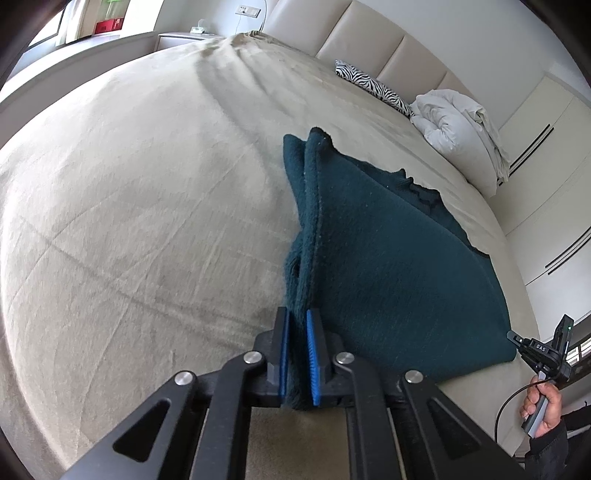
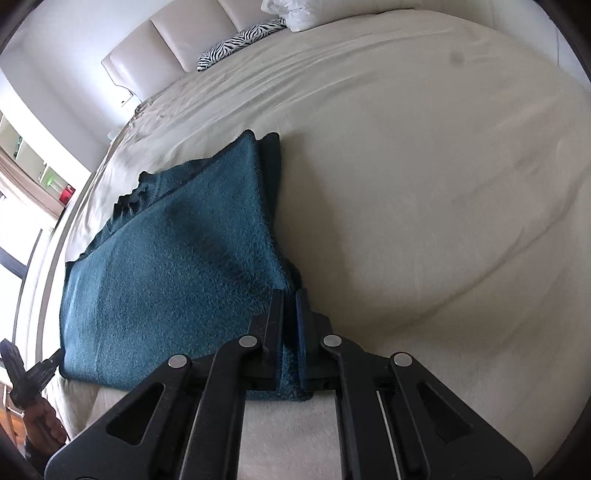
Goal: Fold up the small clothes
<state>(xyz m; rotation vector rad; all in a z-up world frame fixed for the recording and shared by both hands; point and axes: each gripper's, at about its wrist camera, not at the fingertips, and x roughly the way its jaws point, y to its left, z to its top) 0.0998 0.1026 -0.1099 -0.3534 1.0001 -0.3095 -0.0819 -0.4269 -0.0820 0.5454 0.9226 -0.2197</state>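
A dark teal knitted garment (image 1: 388, 258) lies spread on a beige bed (image 1: 129, 203). My left gripper (image 1: 297, 317) is shut on the garment's near left corner, with the fuzzy fabric pinched between its blue pads. In the right wrist view the same teal garment (image 2: 177, 266) stretches off to the left, and my right gripper (image 2: 290, 295) is shut on its near right corner. Both corners are raised a little off the bed. The right gripper also shows at the left view's far right edge, held in a hand (image 1: 543, 406).
A zebra-print cushion (image 1: 373, 86) and a bundled white duvet (image 1: 454, 118) lie by the padded headboard (image 1: 369, 33). White wardrobe doors (image 1: 546, 166) stand to the right. The bed's beige cover (image 2: 424, 166) stretches out beyond the garment.
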